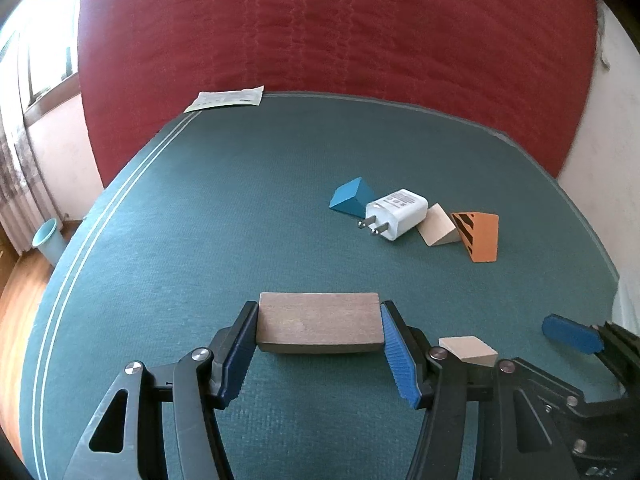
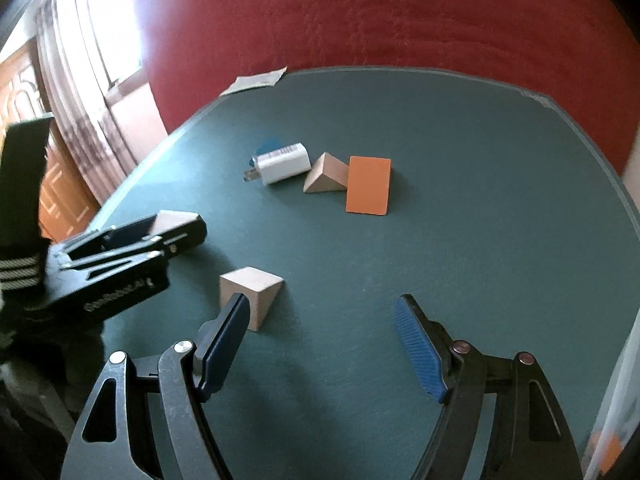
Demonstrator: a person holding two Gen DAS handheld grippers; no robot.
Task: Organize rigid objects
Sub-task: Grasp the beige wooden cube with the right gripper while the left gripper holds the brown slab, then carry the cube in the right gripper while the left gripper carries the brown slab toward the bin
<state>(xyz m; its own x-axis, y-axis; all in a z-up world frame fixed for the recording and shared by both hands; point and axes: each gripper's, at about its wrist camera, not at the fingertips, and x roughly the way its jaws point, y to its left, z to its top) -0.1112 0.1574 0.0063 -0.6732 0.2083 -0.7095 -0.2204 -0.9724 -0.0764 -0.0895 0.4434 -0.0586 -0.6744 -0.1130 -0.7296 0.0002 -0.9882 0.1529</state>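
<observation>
Wooden block (image 1: pixel 318 322) sits pinched in the left gripper (image 1: pixel 318 344) at lower centre, ready for moving; right gripper (image 2: pixel 320 344) spread, empty.

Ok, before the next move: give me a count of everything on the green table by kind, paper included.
Plain wooden wedges: 2
Blue wedge: 1
Orange wedge: 1
Brown rectangular block, between the left gripper's fingers: 1
White plug charger: 1
Paper sheet at the far edge: 1
Total: 7
</observation>
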